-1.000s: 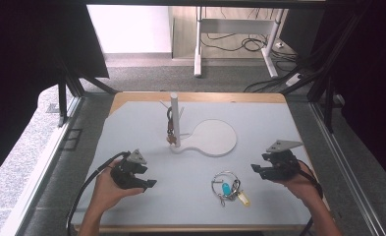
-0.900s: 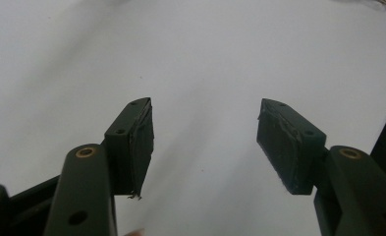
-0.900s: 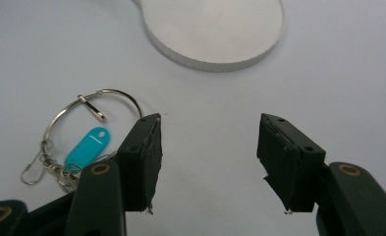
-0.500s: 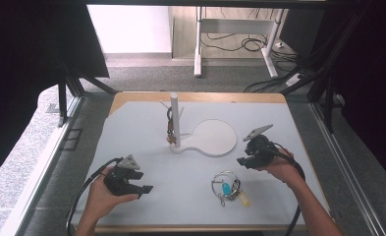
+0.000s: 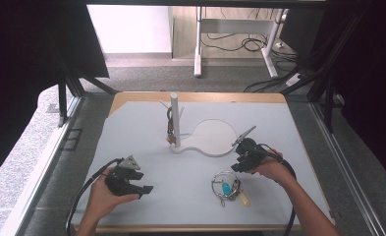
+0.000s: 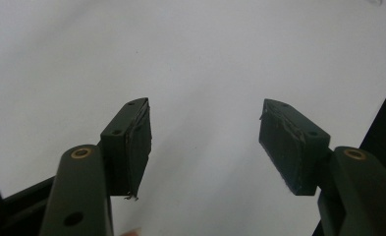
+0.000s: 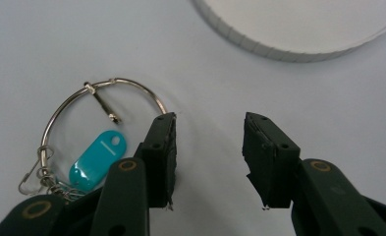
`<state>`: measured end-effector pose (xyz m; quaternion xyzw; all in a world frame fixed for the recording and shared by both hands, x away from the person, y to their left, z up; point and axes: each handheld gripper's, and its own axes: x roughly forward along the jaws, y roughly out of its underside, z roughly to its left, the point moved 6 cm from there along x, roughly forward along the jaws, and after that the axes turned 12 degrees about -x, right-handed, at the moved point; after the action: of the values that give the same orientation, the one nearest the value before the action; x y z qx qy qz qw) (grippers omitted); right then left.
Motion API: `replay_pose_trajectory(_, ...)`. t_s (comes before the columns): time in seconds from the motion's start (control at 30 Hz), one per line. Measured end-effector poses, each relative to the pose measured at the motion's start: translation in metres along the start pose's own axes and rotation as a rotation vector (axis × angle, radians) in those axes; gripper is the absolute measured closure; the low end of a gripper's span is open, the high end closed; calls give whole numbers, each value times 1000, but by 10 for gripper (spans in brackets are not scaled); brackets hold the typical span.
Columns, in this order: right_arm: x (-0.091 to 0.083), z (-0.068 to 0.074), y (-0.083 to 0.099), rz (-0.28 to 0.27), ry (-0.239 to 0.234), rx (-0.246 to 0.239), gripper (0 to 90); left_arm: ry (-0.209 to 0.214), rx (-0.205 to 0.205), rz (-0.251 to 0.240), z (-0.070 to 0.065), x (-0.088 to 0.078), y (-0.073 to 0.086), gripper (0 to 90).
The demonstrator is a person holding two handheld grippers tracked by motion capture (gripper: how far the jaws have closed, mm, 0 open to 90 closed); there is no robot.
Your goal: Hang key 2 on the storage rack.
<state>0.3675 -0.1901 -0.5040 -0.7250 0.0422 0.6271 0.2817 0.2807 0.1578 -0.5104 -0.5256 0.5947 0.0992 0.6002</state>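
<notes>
Surface [image 5: 131, 132] is lying pale and mostly bare, so the few things are standing out. At its centre, a white stand [image 5: 214, 139] with a round base is sitting with its post [image 5: 175, 118] rising at the 9 o'clock edge; a small brown item is hanging on the post, probably the peg that rings go onto.

Key ring [image 5: 226, 187] is lying flat at about 5 o'clock from the stand, well apart from it, with a teal tag [image 5: 226, 189] inside the loop and a yellow tag at its 4 o'clock.

Right hand-held gripper [image 5: 240, 162] is hovering just at the ring's 1 o'clock. Its jaws have just been closing, nothing is between them, pads are pressing on nothing. It looks lined up to pinch the wire.

Left hand-held gripper [image 5: 140, 189] is waiting at 8 o'clock of the stand, released, jaws wide, likely parked until needed.

Right gripper view is showing the ring [image 7: 102, 98] wire running right beside the left pad [image 7: 167, 157], plus a snap hook and chain, details too small in the high view. Left gripper view is giving bare surface between spread pads [image 6: 134, 142].
</notes>
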Motion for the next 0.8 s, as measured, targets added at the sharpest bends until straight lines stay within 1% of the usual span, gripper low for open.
replay_pose_trajectory(0.1, 4, 5, -1, 10, -26, -4, 576, 4, -4, -6, -1, 1, -1, 374)
replay_pose_trajectory(0.17, 5, 8, -2, 15, -30, -16, 580, 3, -8, -8, -1, 2, -1, 374)
replay_pose_trajectory(0.23, 7, 10, -4, 22, -39, -15, 589, 5, -8, -4, -1, 3, -1, 374)
replay_pose_trajectory(0.3, 9, 11, -4, 36, -44, -14, 600, 3, -5, 0, -1, 3, -1, 373)
replay_pose_trajectory(0.47, 11, 16, -5, 71, -75, -17, 617, 1, -6, -2, -1, 2, 0, 374)
replay_pose_trajectory(0.6, 15, 19, -3, 106, -90, -21, 620, 3, -9, 4, -3, 4, 0, 373)
replay_pose_trajectory(0.7, 18, 21, -2, 118, -96, -23, 627, 2, -4, 5, -3, 4, 1, 373)
replay_pose_trajectory(0.8, 21, 21, -3, 137, -95, -26, 635, 24, -4, -7, -5, 4, 0, 373)
